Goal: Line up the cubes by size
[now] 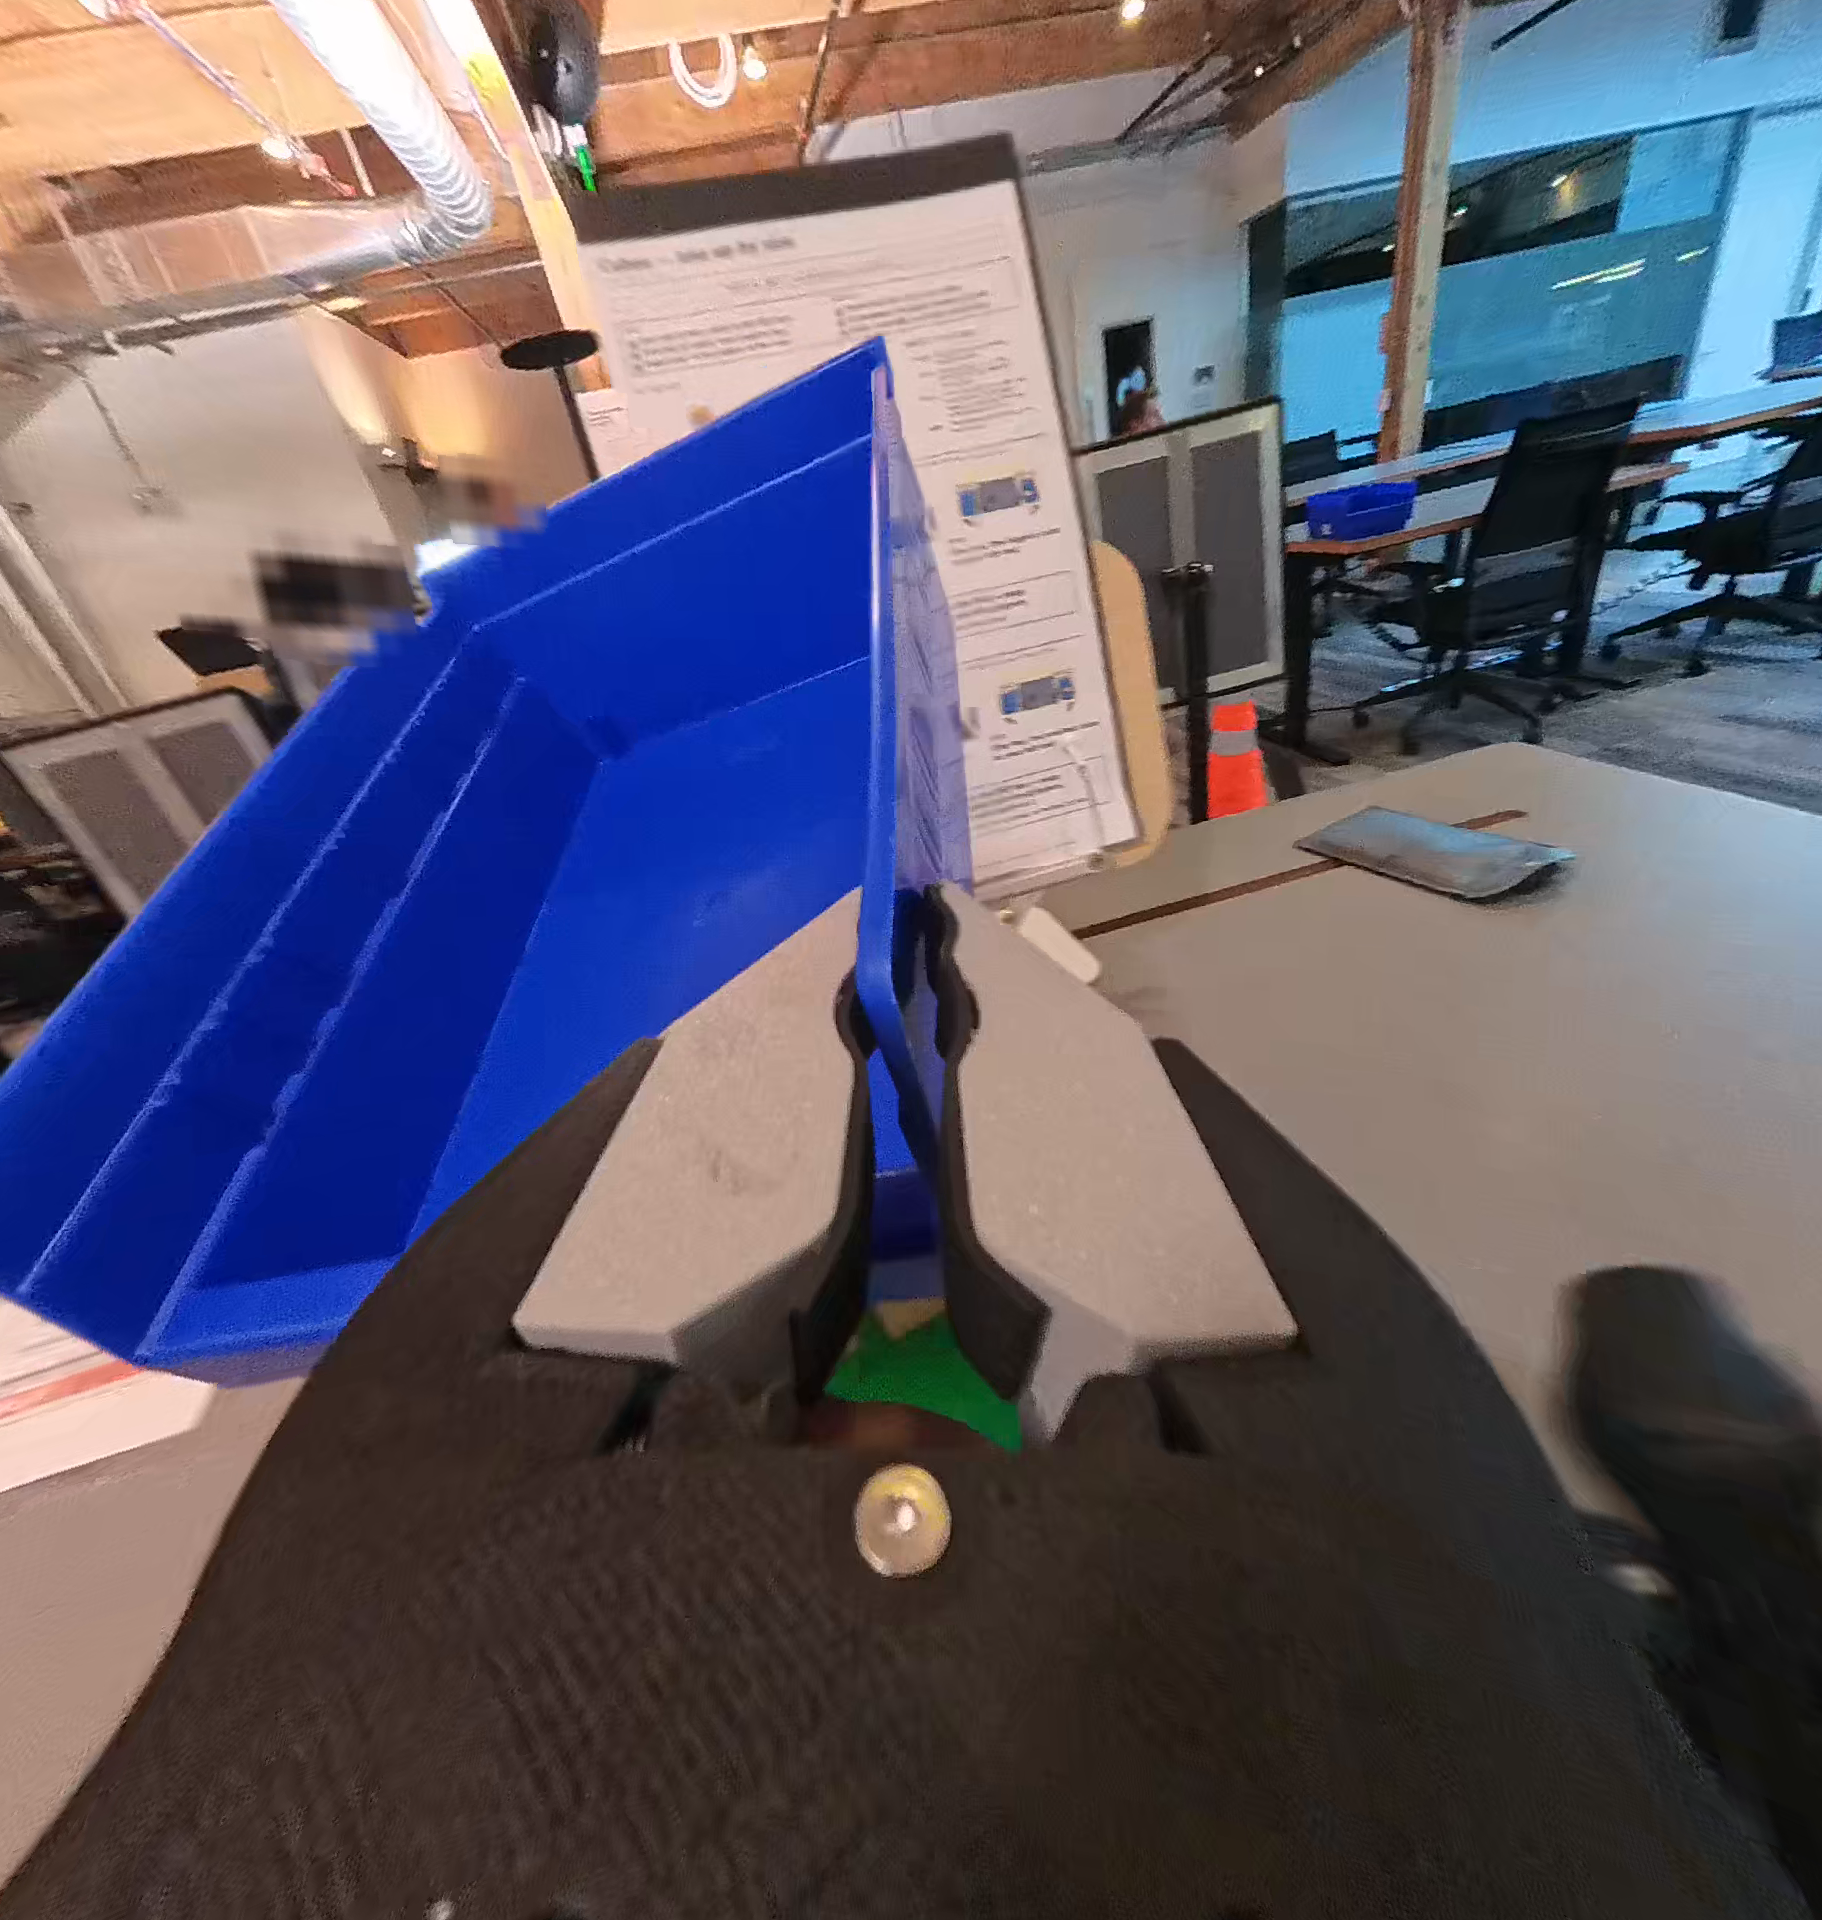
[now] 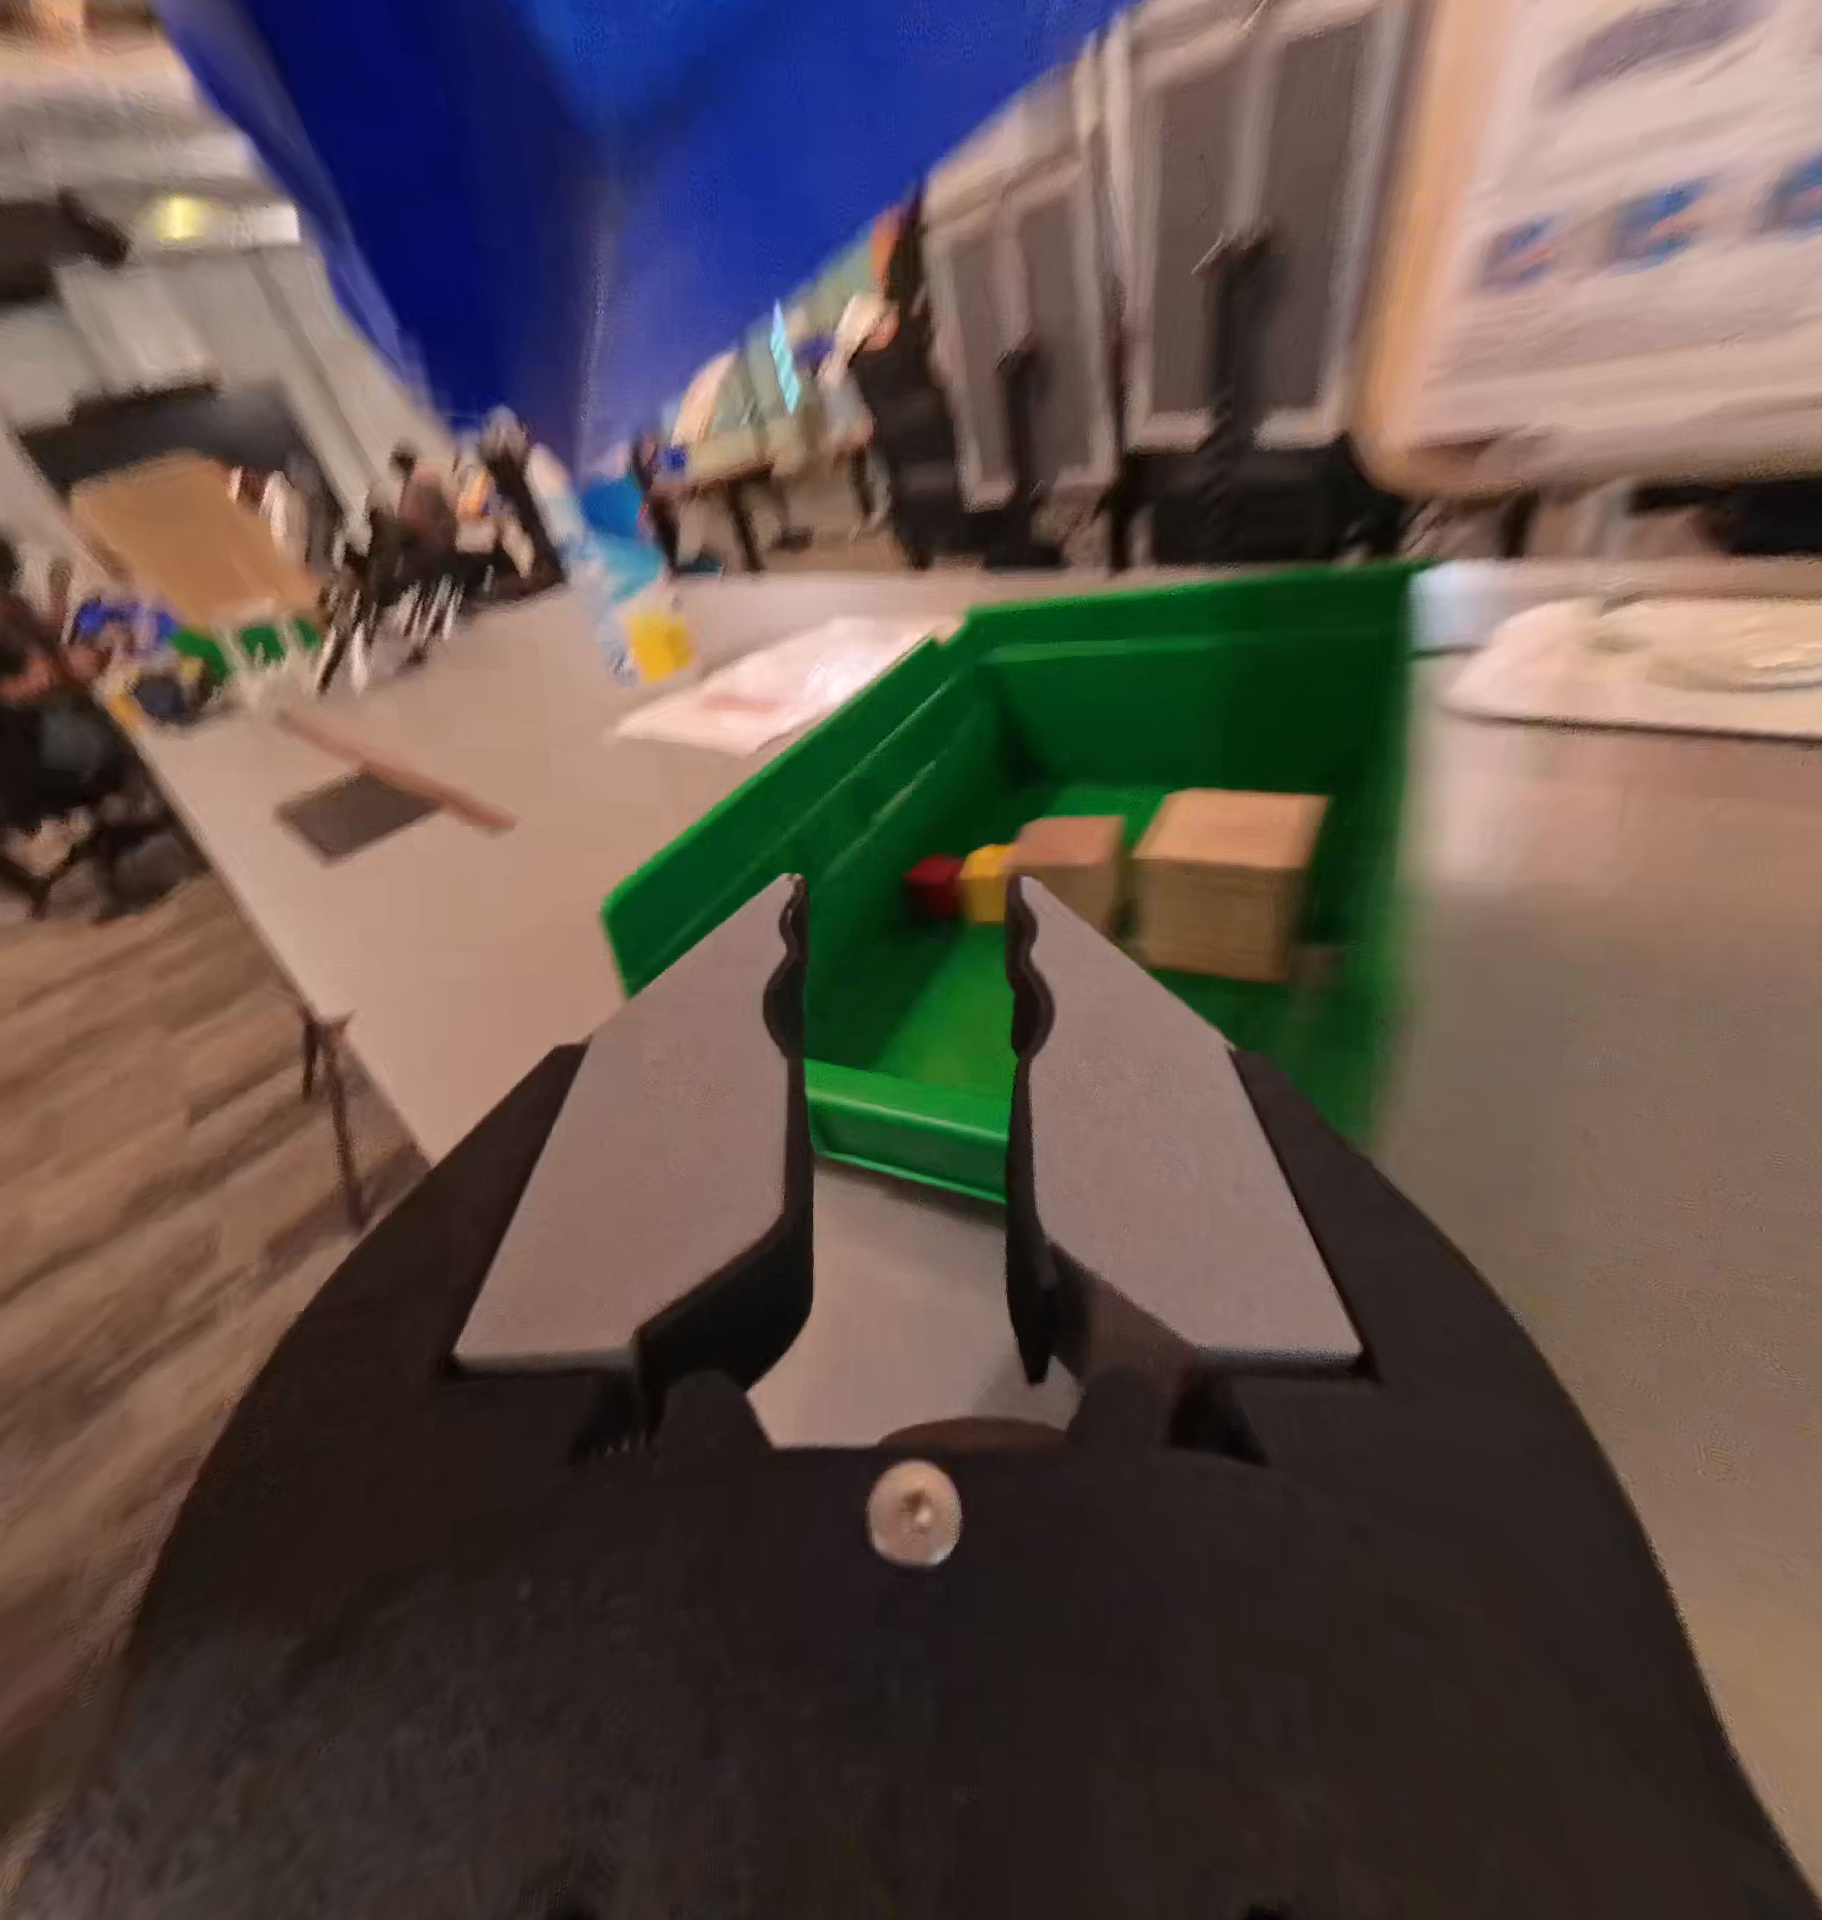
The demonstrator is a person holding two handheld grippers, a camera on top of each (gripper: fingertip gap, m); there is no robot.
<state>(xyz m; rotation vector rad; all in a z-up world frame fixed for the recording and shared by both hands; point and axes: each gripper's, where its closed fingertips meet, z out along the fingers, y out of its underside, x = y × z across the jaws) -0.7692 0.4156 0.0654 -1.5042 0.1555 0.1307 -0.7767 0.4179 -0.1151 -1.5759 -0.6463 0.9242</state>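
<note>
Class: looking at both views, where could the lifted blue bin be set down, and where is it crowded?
Free: bare table right of the green bin. Crowded: the green bin's far end, where the cubes stand in a row.

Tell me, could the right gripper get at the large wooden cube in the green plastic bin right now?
Probably yes. The right gripper is open and empty, the green plastic bin is open-topped just ahead, and nothing covers the large wooden cube; the smaller wooden cube sits close beside it.
</note>
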